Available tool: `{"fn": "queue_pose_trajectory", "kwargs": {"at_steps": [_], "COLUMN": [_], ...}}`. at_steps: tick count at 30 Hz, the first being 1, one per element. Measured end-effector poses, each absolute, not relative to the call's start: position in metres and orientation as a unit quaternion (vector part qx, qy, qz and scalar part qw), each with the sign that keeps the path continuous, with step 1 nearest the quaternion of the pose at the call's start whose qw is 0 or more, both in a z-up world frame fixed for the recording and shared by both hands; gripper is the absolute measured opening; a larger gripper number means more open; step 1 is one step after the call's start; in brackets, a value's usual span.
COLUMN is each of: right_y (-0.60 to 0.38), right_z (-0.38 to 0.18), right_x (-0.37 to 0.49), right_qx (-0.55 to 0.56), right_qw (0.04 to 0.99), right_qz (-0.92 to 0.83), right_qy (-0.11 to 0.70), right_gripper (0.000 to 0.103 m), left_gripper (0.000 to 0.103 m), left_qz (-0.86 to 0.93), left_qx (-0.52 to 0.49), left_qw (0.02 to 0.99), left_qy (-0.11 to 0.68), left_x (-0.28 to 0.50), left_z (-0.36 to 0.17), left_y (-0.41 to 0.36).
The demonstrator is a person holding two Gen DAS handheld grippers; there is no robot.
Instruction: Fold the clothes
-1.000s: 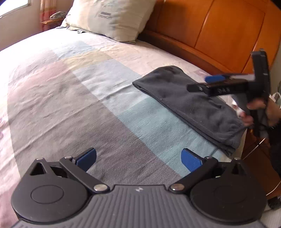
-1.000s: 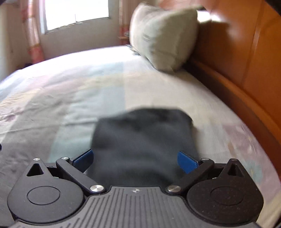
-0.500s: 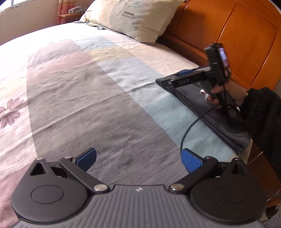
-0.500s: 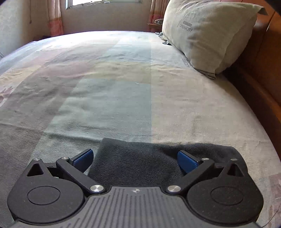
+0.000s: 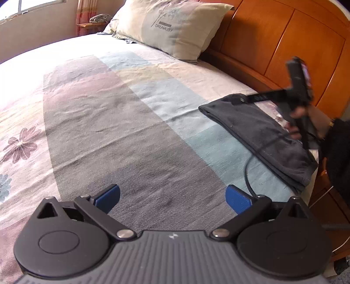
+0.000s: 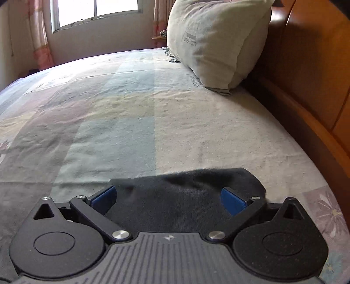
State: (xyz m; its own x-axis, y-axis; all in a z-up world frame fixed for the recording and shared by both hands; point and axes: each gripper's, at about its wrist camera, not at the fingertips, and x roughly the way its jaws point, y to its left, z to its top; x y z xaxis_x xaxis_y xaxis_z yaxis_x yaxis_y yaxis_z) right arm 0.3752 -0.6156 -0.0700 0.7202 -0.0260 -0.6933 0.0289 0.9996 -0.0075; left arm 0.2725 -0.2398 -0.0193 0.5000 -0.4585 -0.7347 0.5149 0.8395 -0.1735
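A dark grey folded garment lies flat near the bed's right edge, close to the wooden headboard. My left gripper is open, hovering over bare bedspread well to the left of the garment. My right gripper is open just above the garment, whose far end shows between the blue fingers. In the left wrist view the right gripper is held by a hand in a dark sleeve, low over the garment's far end.
A patchwork bedspread covers the bed. A beige pillow leans on the wooden headboard. A black cable loops over the bed edge. A window and curtains stand at the back.
The right gripper has swung from over the garment's middle to its far end and lowered. The left gripper has drifted, tilting its view toward the pillow; both stay open.
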Motion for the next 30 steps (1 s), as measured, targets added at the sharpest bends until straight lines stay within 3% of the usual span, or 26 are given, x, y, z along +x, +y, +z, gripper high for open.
{"fn": "queue_pose_trajectory", "kwargs": {"at_steps": [5, 10, 15, 21, 30], "right_y": [-0.604, -0.604, -0.578, -0.556, -0.56], "right_z": [-0.064, -0.102, -0.077, -0.098, -0.078], "right_x": [0.283, 0.222, 0.177, 0.17, 0.161], "right_qx": [0.028, 0.086, 0.103, 0.118, 0.155], "right_qw": [0.924, 0.907, 0.933, 0.924, 0.919], "right_qz": [-0.037, -0.083, -0.104, -0.089, -0.119], "right_qy": [0.38, 0.403, 0.328, 0.352, 0.343], "right_gripper": [0.103, 0.103, 0.103, 0.103, 0.103], "left_gripper": [0.102, 0.102, 0.102, 0.102, 0.102], "left_qz": [-0.3, -0.304, -0.302, -0.305, -0.31], "left_qx": [0.03, 0.036, 0.045, 0.06, 0.062], "left_qw": [0.86, 0.857, 0.856, 0.842, 0.84], "left_qy": [0.411, 0.414, 0.416, 0.44, 0.441], "left_x": [0.258, 0.242, 0.227, 0.216, 0.209], "left_z": [-0.015, -0.01, -0.008, -0.022, -0.021], "left_y": [-0.242, -0.243, -0.24, -0.249, -0.255]}}
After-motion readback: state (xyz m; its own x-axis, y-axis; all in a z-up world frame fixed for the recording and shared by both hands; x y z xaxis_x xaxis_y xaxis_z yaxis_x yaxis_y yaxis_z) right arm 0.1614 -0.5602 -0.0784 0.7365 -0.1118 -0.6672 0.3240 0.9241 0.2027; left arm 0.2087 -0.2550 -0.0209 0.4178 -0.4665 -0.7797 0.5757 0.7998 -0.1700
